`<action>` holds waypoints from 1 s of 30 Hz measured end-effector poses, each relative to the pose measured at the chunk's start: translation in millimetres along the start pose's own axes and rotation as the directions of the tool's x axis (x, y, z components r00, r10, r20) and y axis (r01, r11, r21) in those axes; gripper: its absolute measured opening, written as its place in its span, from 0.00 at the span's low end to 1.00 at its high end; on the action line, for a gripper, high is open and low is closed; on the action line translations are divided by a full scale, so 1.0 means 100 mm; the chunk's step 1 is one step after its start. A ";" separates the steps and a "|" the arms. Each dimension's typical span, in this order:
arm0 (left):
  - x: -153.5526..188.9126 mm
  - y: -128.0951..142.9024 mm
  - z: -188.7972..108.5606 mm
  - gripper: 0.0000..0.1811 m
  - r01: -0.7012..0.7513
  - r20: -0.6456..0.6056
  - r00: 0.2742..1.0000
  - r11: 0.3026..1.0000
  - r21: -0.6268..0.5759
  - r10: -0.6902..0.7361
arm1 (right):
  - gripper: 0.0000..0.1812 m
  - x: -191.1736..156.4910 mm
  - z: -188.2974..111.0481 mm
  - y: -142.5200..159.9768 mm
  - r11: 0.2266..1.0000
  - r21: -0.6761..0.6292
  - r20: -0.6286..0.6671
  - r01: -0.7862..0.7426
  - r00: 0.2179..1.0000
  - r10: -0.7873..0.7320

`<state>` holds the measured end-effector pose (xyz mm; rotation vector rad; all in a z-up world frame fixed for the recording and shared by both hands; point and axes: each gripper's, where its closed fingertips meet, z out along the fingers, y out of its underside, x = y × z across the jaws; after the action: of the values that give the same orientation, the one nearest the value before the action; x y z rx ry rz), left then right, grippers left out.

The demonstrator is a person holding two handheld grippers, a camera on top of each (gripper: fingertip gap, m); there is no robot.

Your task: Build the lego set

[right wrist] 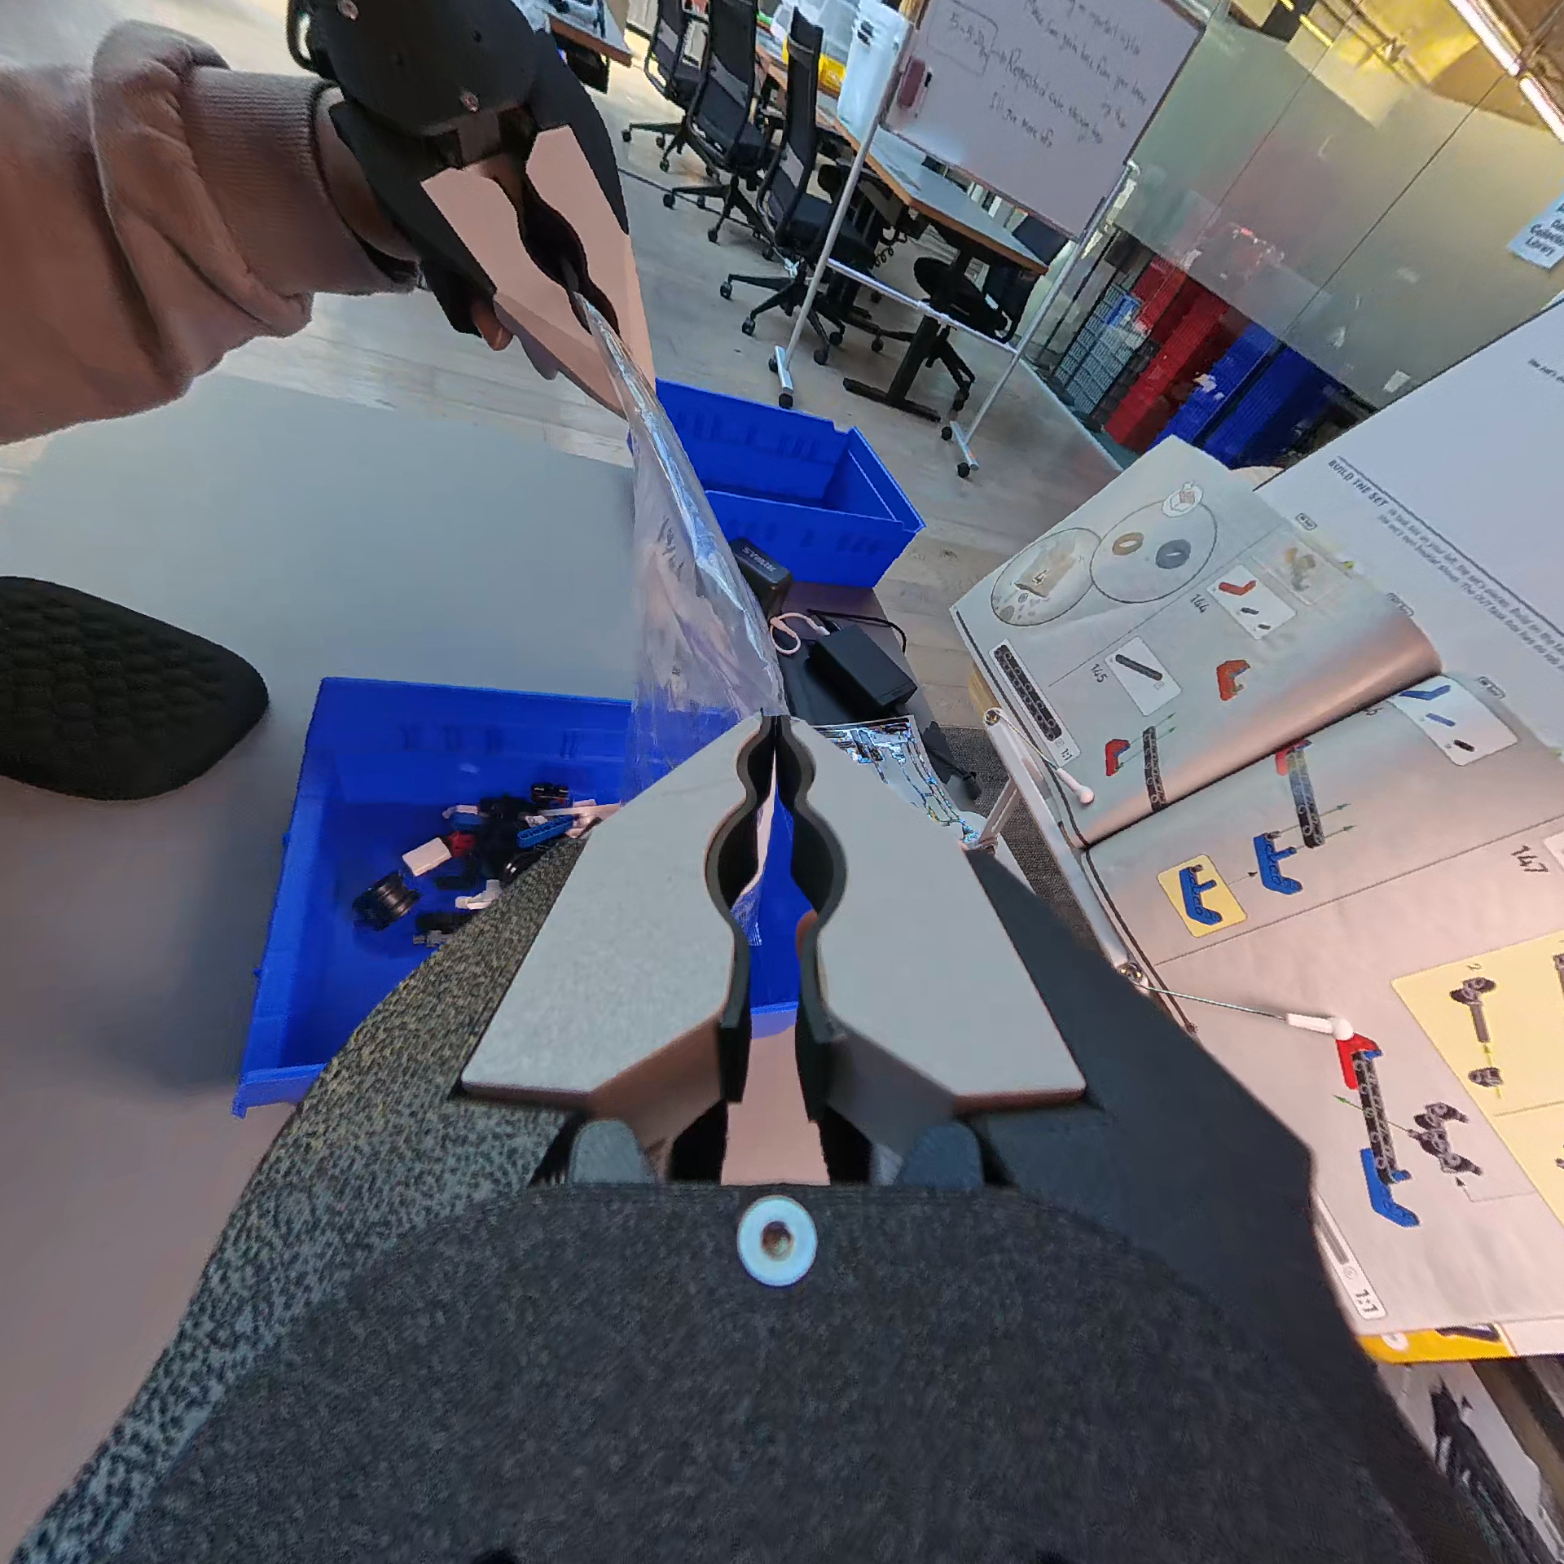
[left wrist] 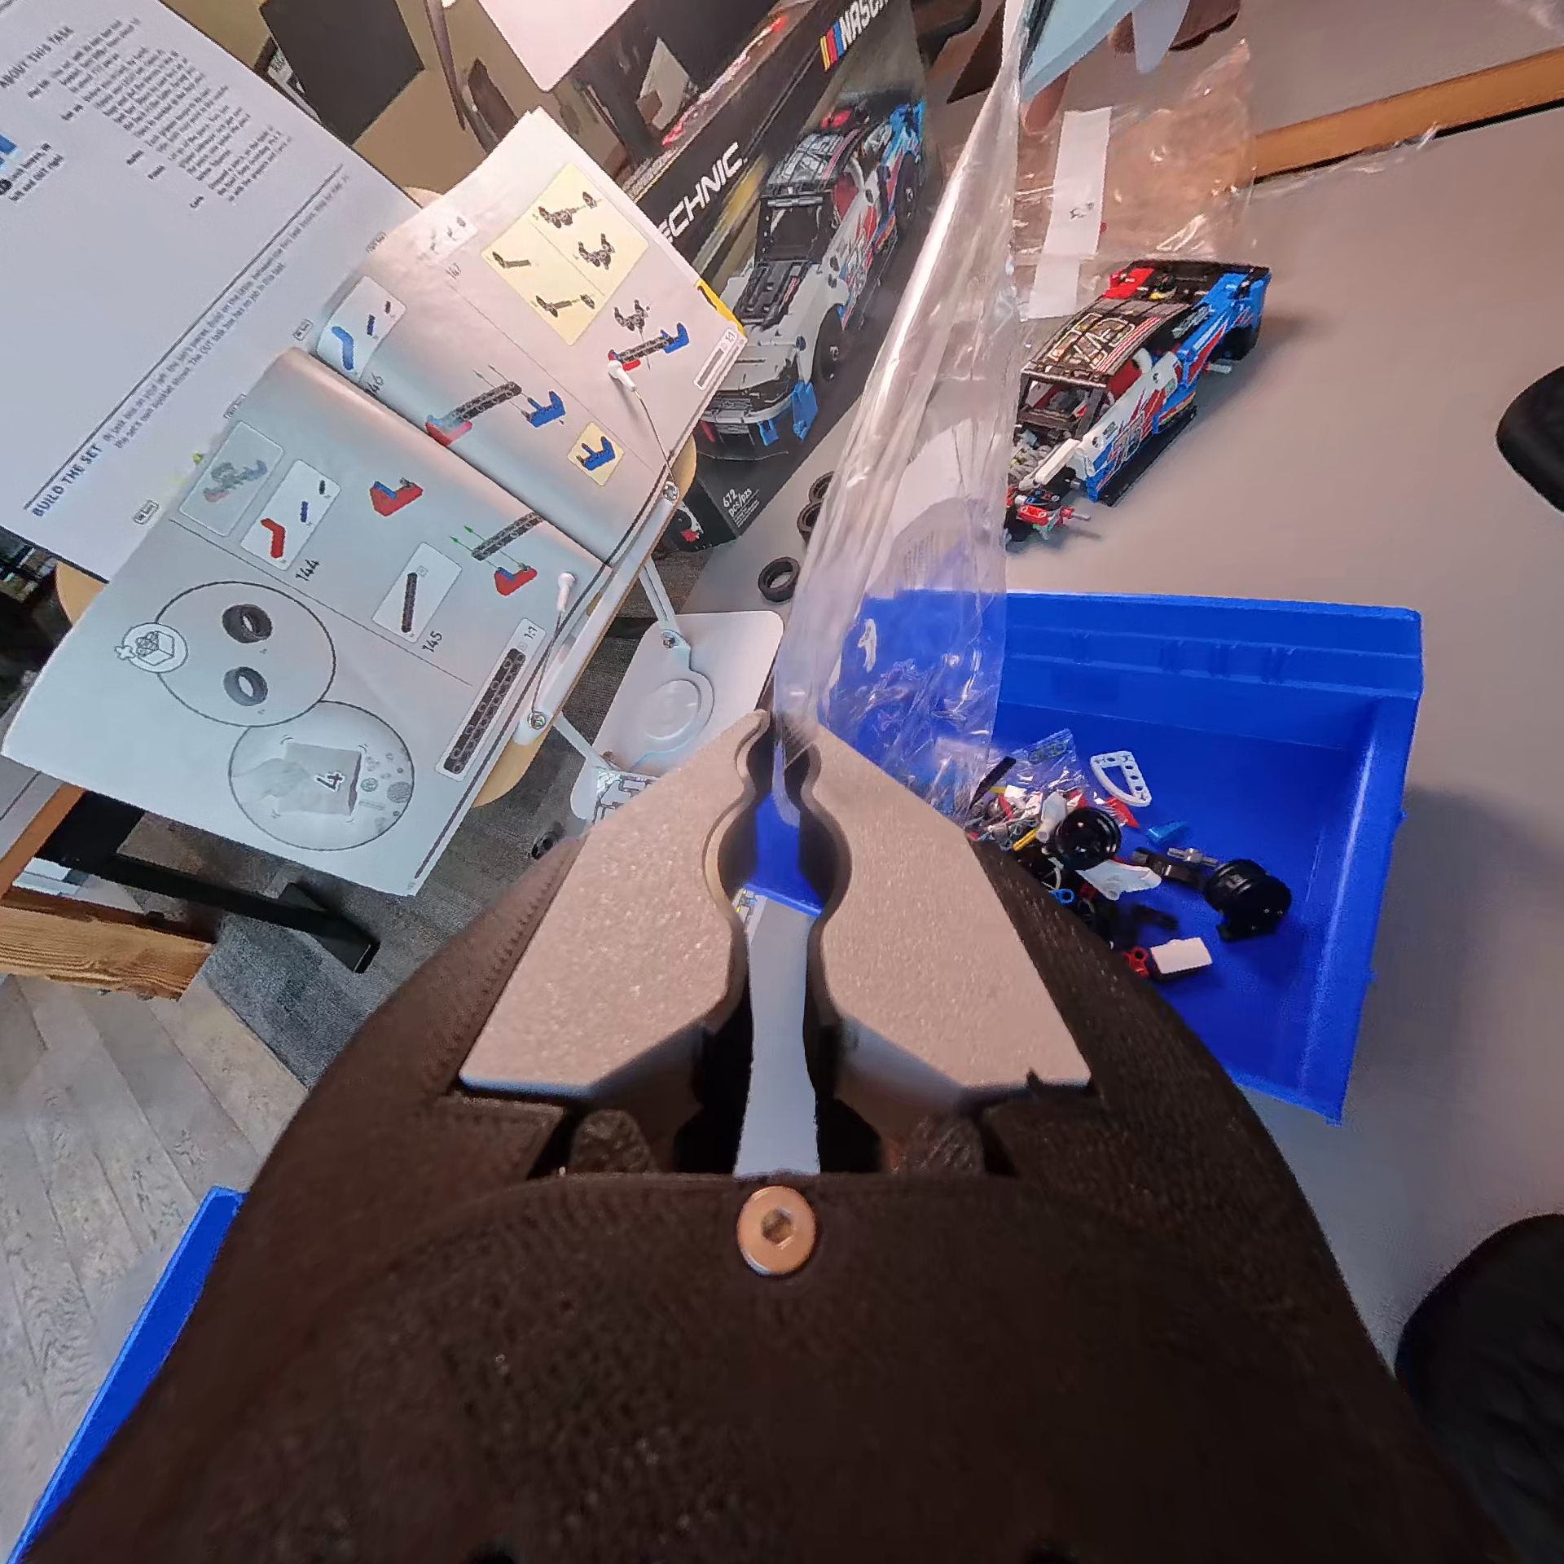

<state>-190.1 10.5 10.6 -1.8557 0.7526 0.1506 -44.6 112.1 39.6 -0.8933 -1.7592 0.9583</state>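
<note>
A clear plastic bag (left wrist: 914,474) is stretched between both grippers above a blue bin (left wrist: 1227,660). My left gripper (left wrist: 779,729) is shut on the bag's lower edge. The right gripper (left wrist: 1068,51) holds the bag's far end at the top of the left wrist view. In the right wrist view my right gripper (right wrist: 772,724) is shut on the bag (right wrist: 694,592), and the left gripper (right wrist: 592,338) pinches its other end. Loose lego pieces (left wrist: 1100,846) lie in the bin, which also shows in the right wrist view (right wrist: 338,999) with its pieces (right wrist: 474,855).
A partly built race car (left wrist: 1134,381) and the set's box (left wrist: 804,212) stand on the grey table. An open instruction booklet (left wrist: 381,550) rests on a stand. Loose tyres (left wrist: 777,578) lie near the box. A second blue bin (right wrist: 787,474) sits beyond the table's edge. One gripper's finger ends stand about 20 centimetres off the other's.
</note>
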 end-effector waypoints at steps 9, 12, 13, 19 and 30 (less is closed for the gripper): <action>0.20 0.00 -0.09 0.00 -0.021 -0.037 0.999 0.999 0.024 0.022 | 0.00 -0.23 -0.10 0.00 0.999 0.003 0.045 0.033 0.998 -0.033; 0.24 -0.02 -0.10 0.00 -0.024 -0.043 0.999 0.999 0.038 0.025 | 0.00 -0.23 -0.13 -0.01 1.000 0.007 0.040 0.028 0.999 -0.029; 0.26 -0.04 -0.12 0.00 -0.019 -0.051 0.998 0.999 0.047 0.022 | 0.00 -0.23 -0.14 -0.01 1.000 0.007 0.038 0.028 0.999 -0.028; 0.34 -0.14 -0.20 0.00 0.063 -0.139 0.989 0.994 0.094 -0.050 | 0.00 -0.27 -0.21 -0.13 0.998 0.051 0.070 -0.027 0.997 0.023; 0.37 -0.21 -0.26 0.12 0.245 -0.259 0.946 0.952 0.181 -0.194 | 0.00 -0.23 -0.28 -0.17 0.969 0.149 0.127 -0.198 0.975 0.180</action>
<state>-155.8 -22.9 21.6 -1.7562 0.6875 -0.2930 -14.2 90.5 54.0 -0.9297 -1.6831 1.2789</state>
